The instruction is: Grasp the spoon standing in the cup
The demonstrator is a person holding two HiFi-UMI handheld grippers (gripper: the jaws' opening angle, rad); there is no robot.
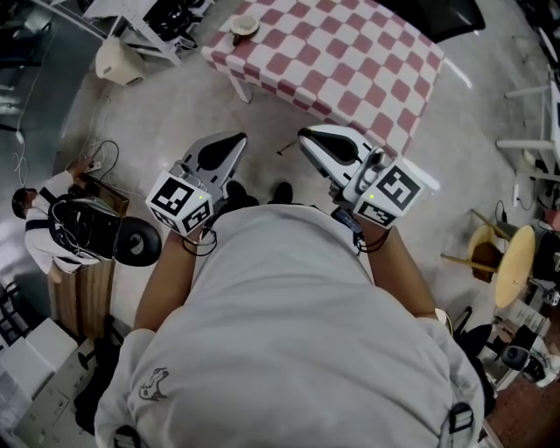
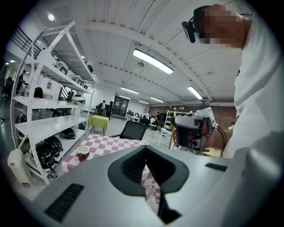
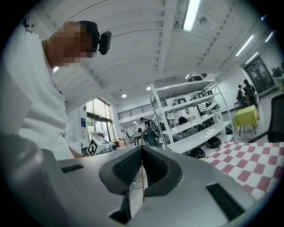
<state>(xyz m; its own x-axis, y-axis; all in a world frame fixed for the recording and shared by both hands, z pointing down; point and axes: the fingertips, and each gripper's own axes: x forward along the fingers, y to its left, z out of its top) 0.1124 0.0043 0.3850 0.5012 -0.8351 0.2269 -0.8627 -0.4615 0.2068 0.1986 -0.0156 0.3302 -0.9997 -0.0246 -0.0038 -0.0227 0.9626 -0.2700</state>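
Grippers, two. Left gripper and right gripper are held near the person's chest, pointed toward the far table, probably a carrying pose, since the table is well out of reach. Each has its jaws closed together with nothing between them. Table, one, under a red-and-white checked cloth. Cup, one, brown with a pale rim, on the table's far left corner. Spoon: none can be made out in the cup; too small to tell.
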